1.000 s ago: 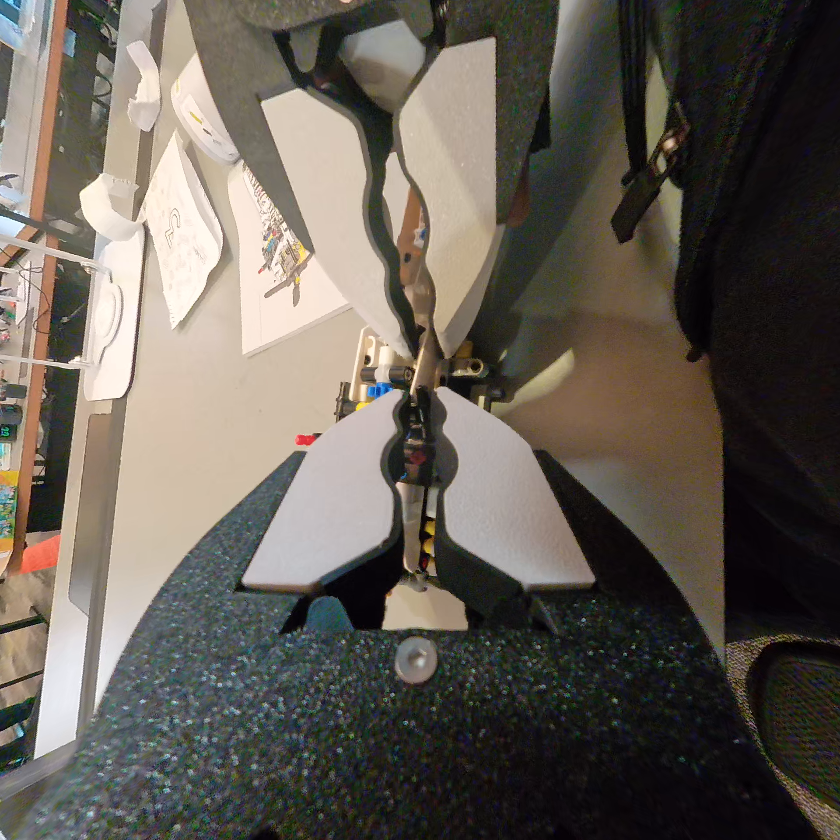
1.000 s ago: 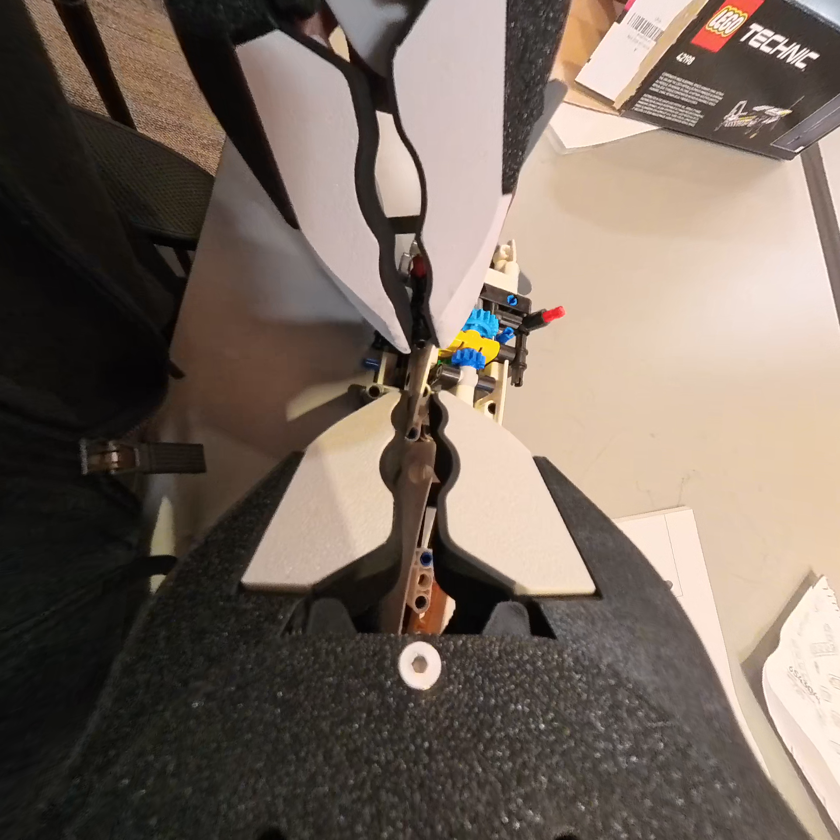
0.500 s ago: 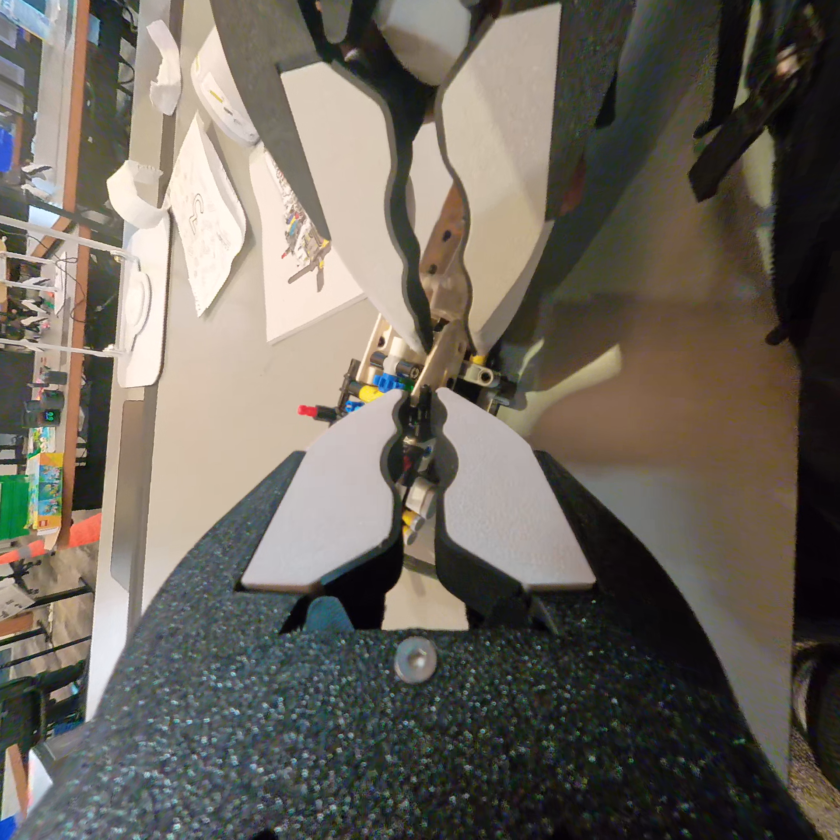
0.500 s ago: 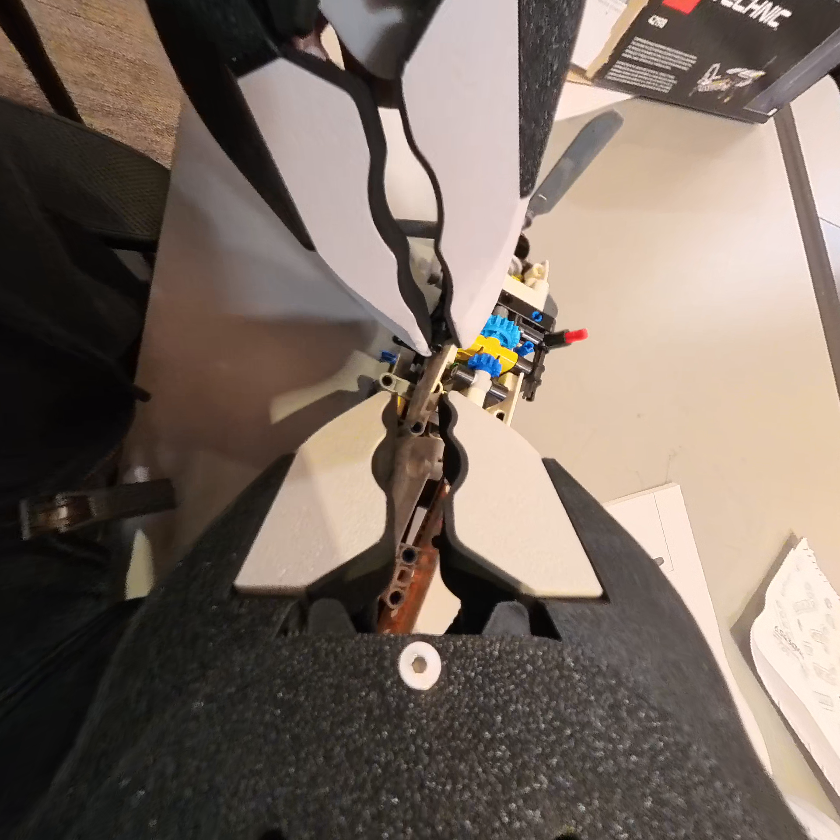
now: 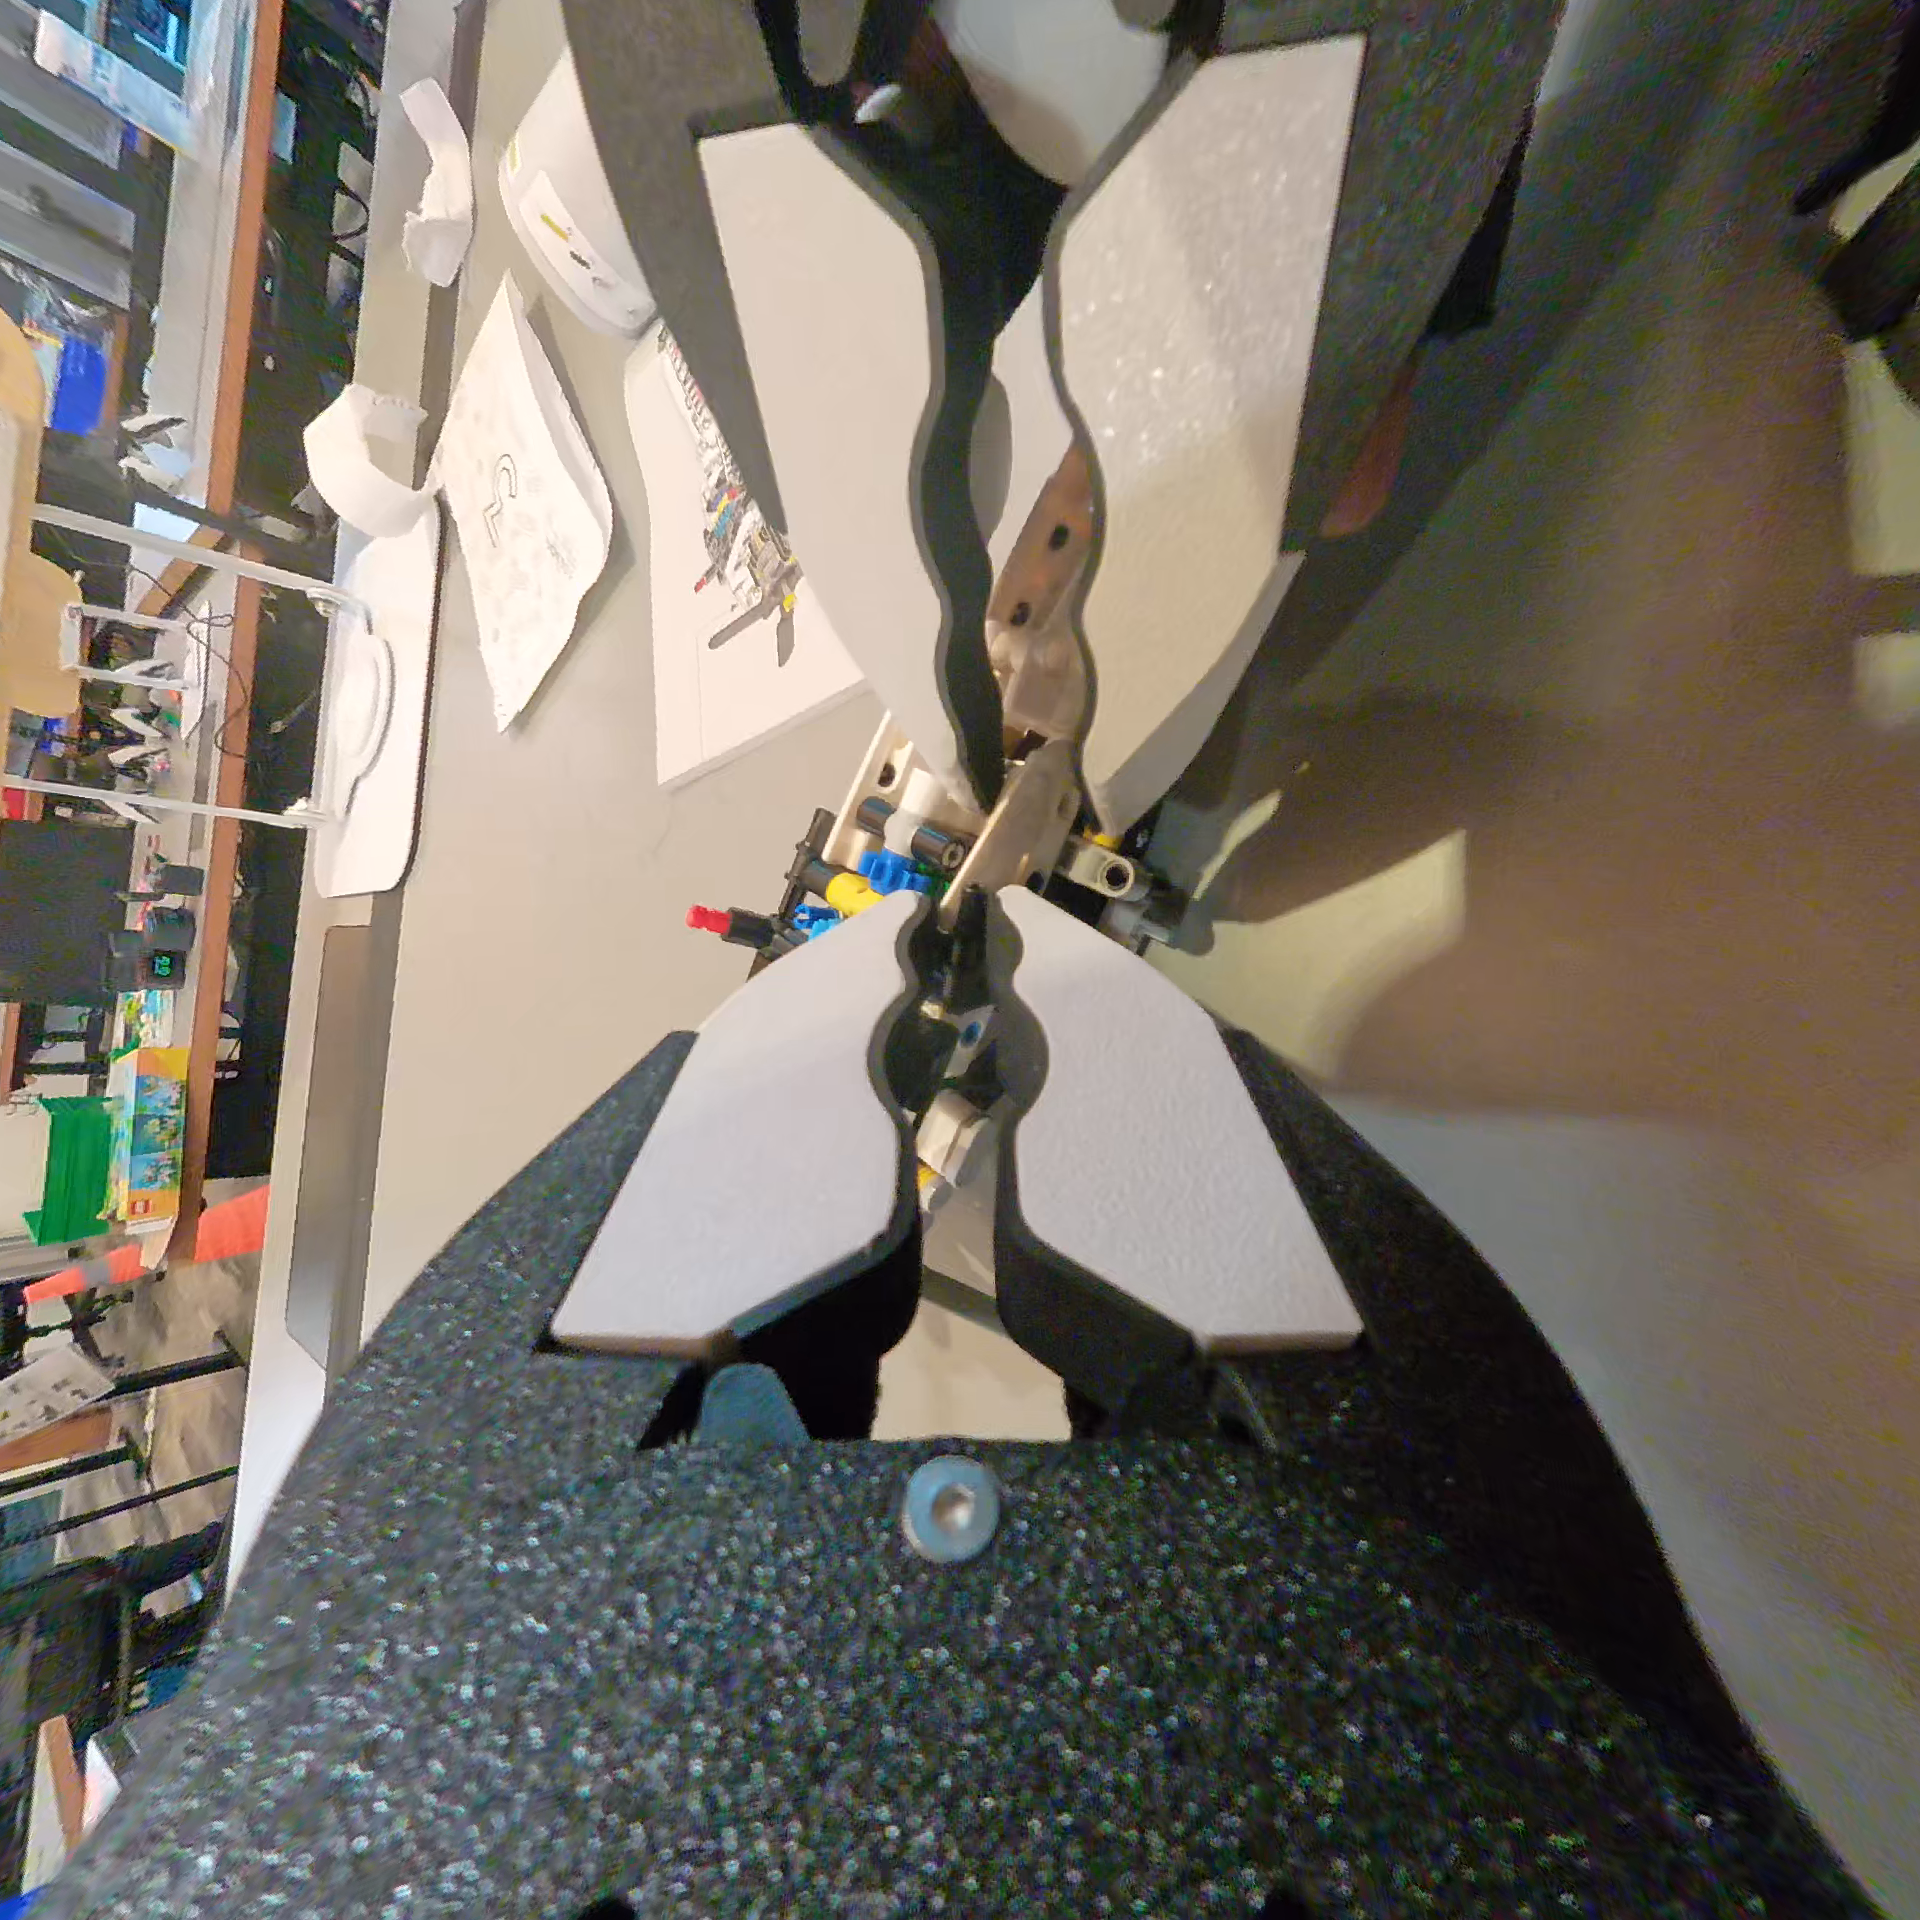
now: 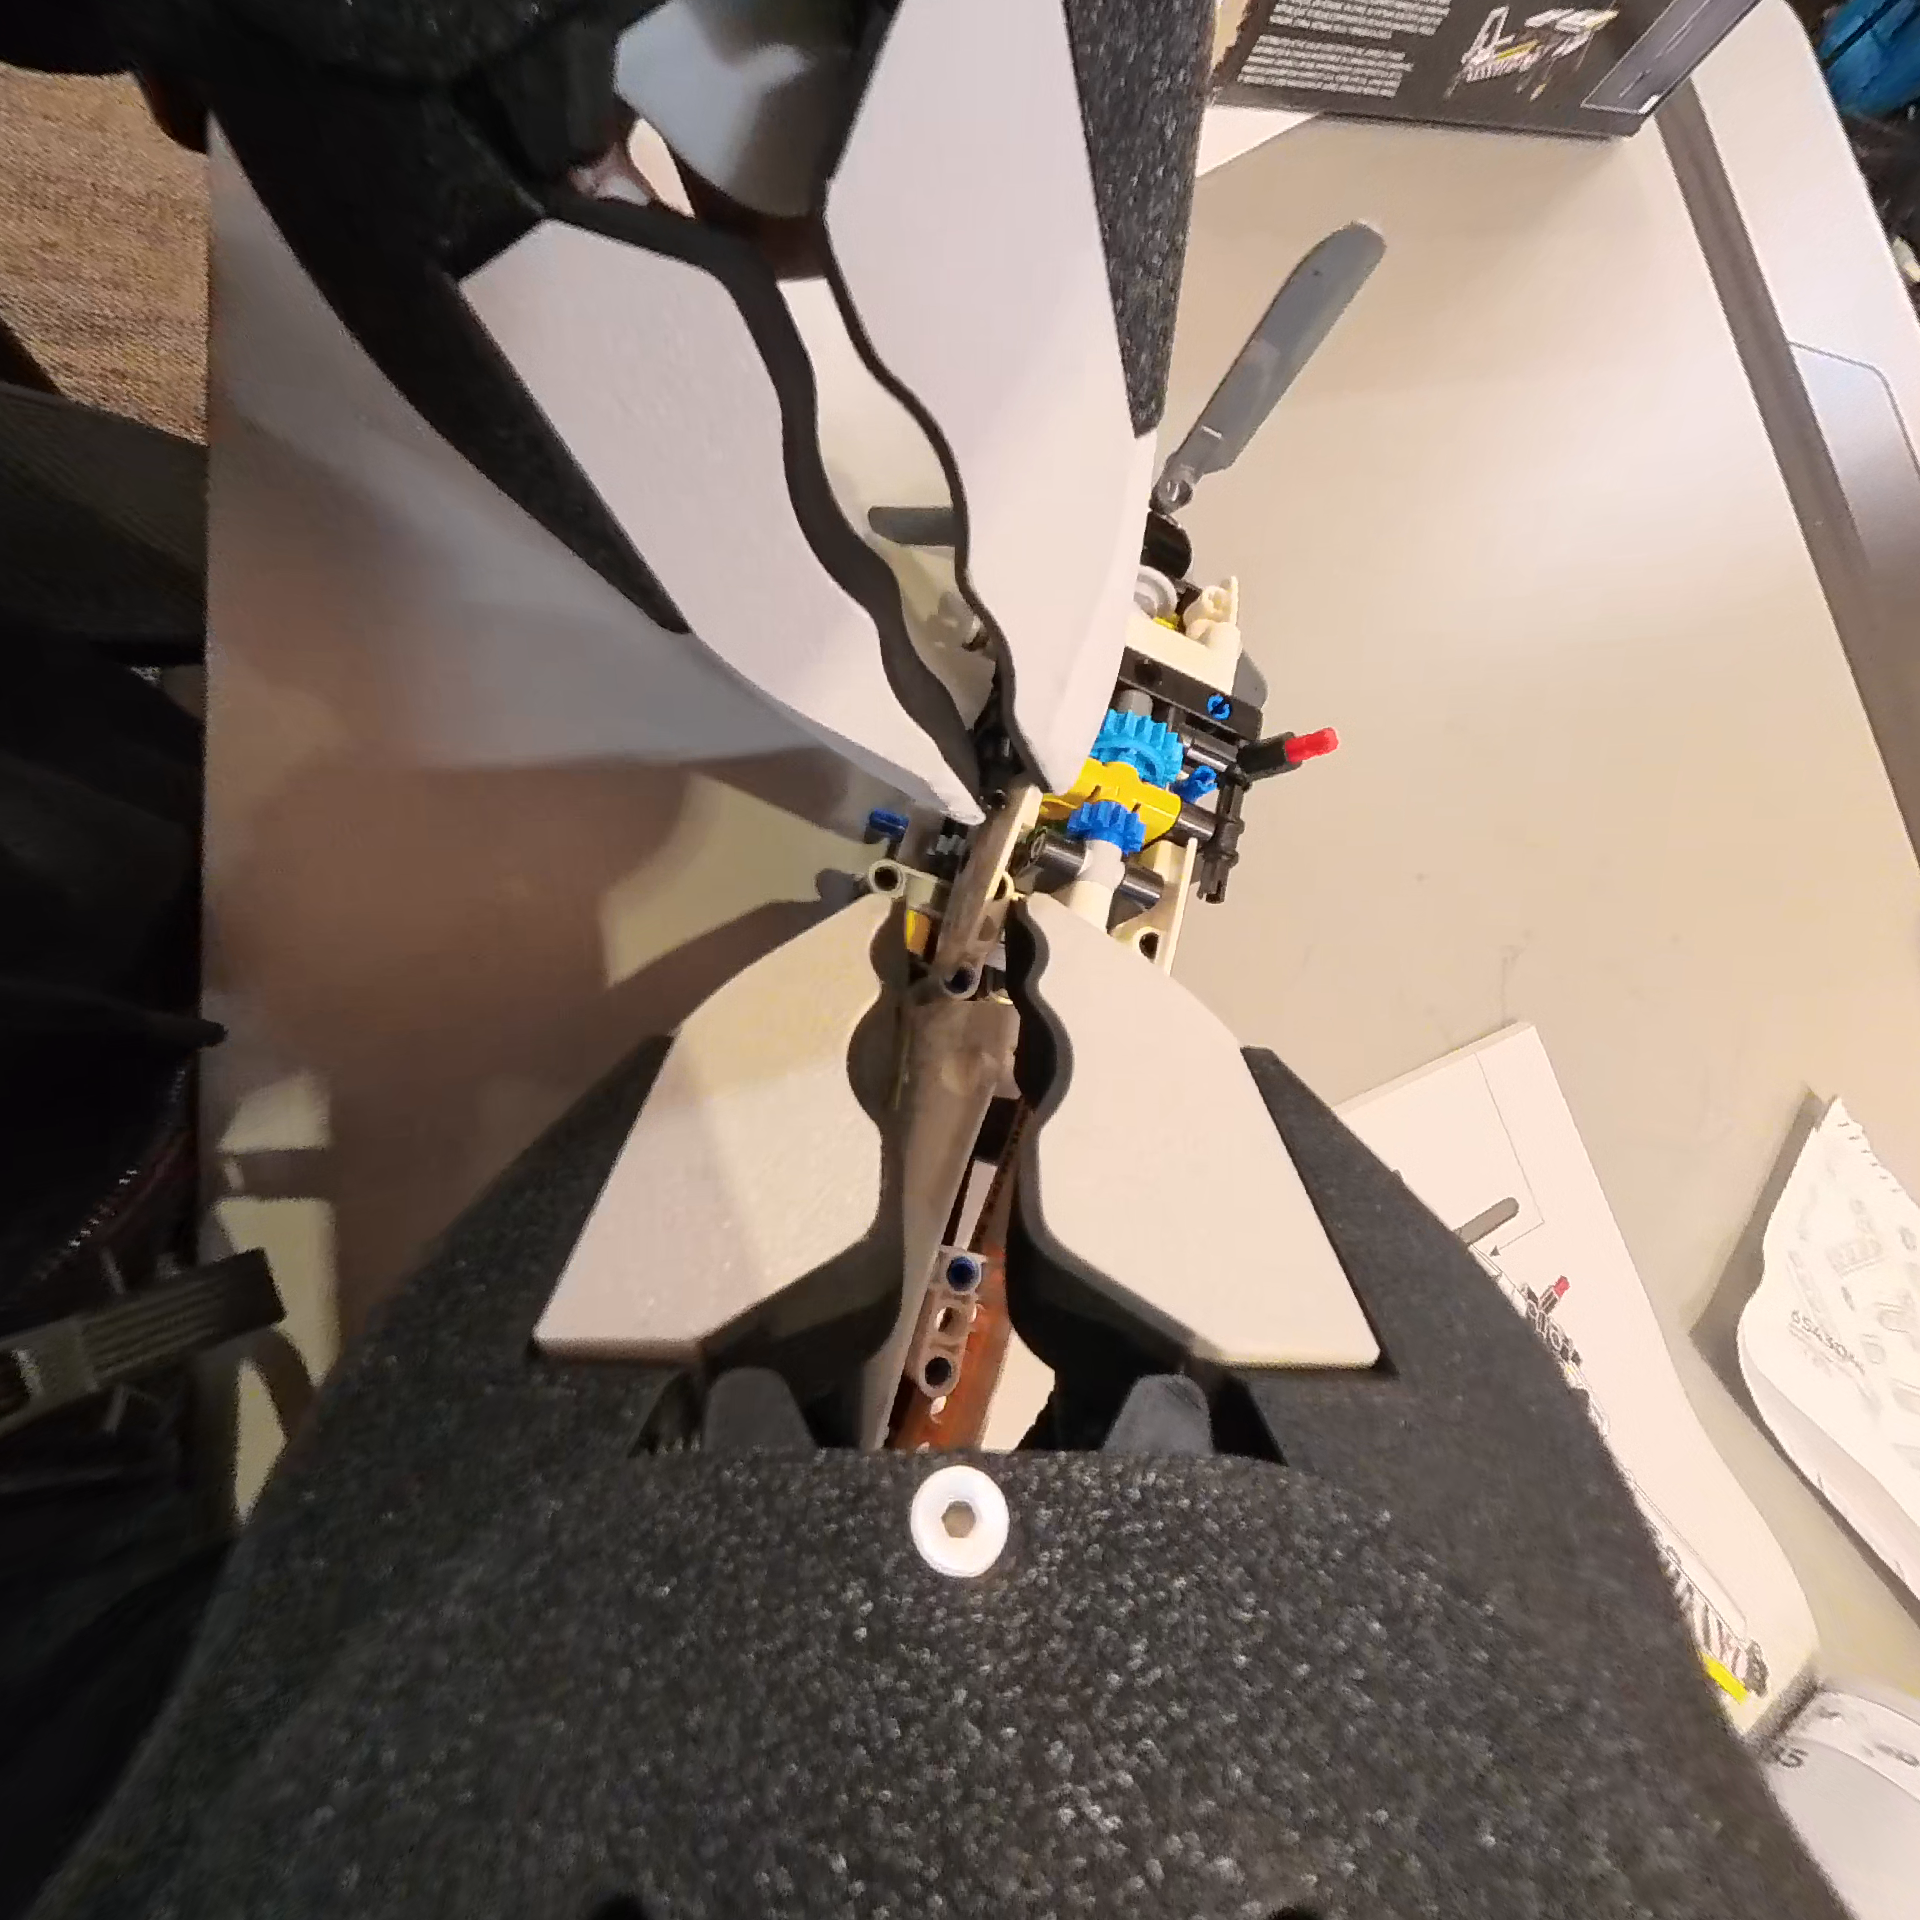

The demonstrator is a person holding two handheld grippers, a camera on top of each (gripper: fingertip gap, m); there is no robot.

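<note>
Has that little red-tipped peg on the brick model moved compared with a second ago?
Yes. In the left wrist view the red-tipped peg now sits lower and farther from the white instruction sheet, though the camera itself may have shifted too.

Quick count: two grippers (image 5: 961, 914) (image 6: 961, 914), one brick model (image 6: 1164, 790), two blue gears (image 6: 1138, 743), one black box (image 6: 1455, 52), two instruction sheets (image 5: 530, 509).

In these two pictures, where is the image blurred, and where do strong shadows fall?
Left wrist view: the far right edge is smeared and dim; the other gripper casts a broad shadow on the table; the toy-brick model stays sharp. Right wrist view: the left side is soft, with a broad shadow on the table; the blue gears are crisp.
</note>
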